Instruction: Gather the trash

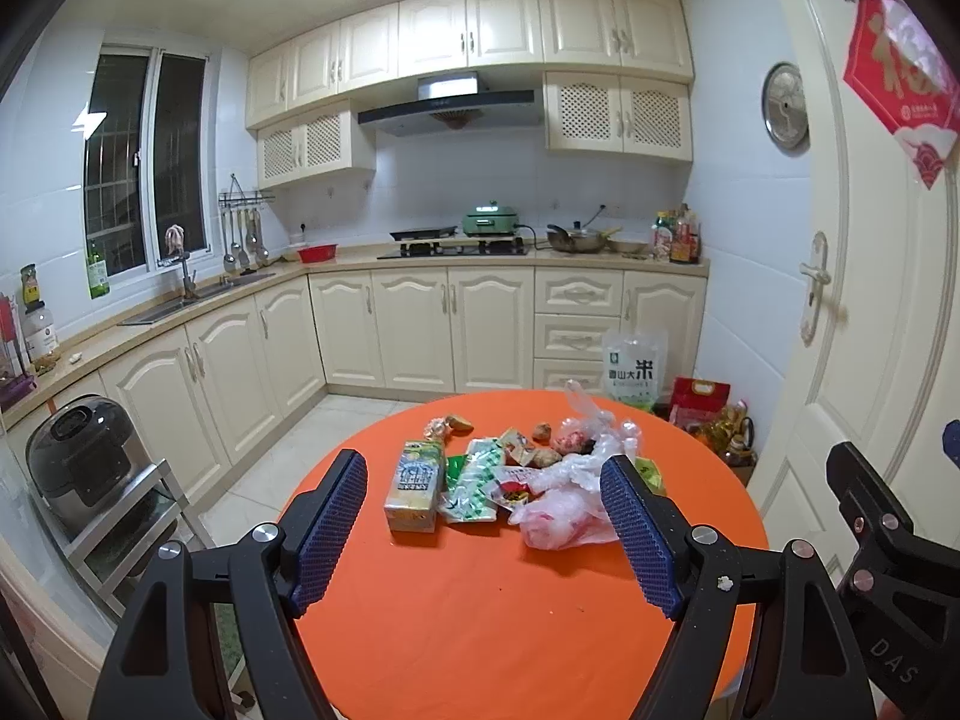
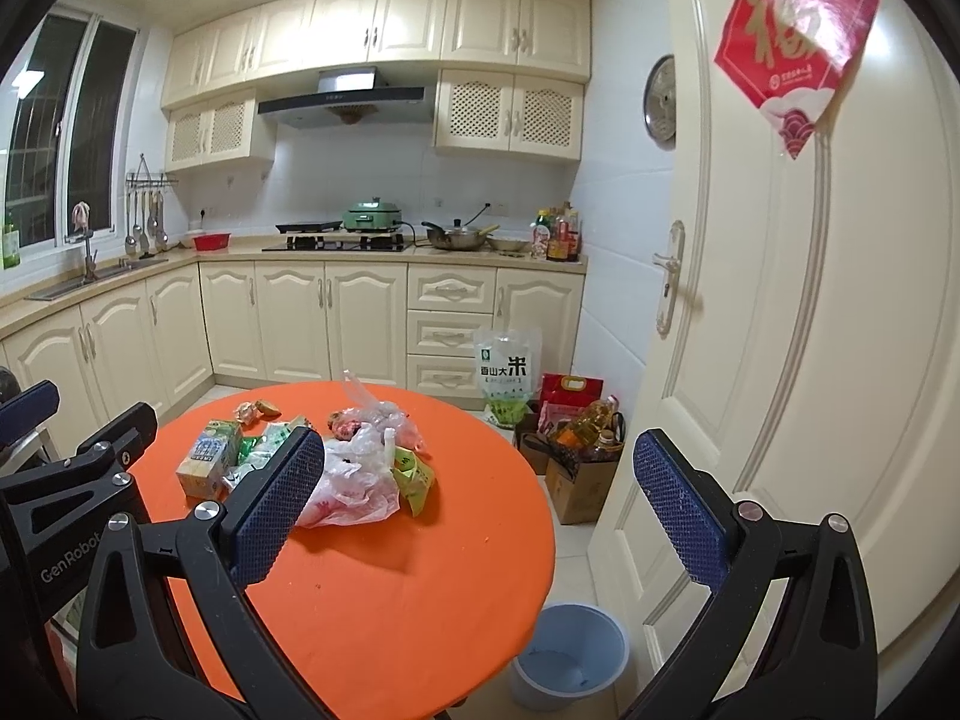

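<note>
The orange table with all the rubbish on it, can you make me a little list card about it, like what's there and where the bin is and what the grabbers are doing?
table: round, orange top
rubbish pile: on the far half of the table
juice carton: lying at the pile's left edge
green wrapper: right of the carton
plastic bags: crumpled, on the pile's right side
bin: pale blue, on the floor by the table's right side, near the door
left gripper: open, holding nothing
right gripper: open, holding nothing
</note>
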Action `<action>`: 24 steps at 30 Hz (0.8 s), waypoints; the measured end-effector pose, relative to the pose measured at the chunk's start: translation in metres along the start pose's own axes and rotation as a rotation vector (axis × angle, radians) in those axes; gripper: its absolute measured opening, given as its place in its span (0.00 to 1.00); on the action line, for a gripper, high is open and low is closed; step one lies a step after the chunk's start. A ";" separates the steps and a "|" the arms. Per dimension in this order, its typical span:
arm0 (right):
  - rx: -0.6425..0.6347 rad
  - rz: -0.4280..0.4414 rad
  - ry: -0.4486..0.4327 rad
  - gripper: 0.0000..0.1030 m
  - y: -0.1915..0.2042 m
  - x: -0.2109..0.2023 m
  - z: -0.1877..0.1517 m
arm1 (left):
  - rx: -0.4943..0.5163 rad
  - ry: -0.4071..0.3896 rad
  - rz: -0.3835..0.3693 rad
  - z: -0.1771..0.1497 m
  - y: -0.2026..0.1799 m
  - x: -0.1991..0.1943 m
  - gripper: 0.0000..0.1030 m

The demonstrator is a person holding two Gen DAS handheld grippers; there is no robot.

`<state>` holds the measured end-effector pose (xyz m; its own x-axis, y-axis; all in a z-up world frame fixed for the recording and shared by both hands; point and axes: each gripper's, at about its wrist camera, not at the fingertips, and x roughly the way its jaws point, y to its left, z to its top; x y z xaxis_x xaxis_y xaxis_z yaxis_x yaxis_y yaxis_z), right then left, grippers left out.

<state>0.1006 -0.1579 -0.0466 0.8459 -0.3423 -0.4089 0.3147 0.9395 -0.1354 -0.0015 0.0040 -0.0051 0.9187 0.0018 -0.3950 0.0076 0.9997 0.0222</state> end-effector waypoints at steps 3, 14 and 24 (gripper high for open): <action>-0.001 -0.001 -0.003 1.00 -0.001 -0.001 0.002 | 0.002 0.000 -0.008 0.000 -0.001 -0.001 0.75; -0.010 -0.001 -0.013 1.00 0.001 -0.004 0.004 | 0.007 -0.009 -0.005 0.000 -0.002 -0.006 0.75; -0.008 -0.002 -0.017 1.00 0.001 -0.006 0.005 | 0.009 -0.013 -0.010 -0.001 -0.002 -0.009 0.75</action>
<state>0.0976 -0.1550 -0.0393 0.8523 -0.3447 -0.3934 0.3134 0.9387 -0.1436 -0.0103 0.0019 -0.0022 0.9237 -0.0083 -0.3830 0.0203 0.9994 0.0271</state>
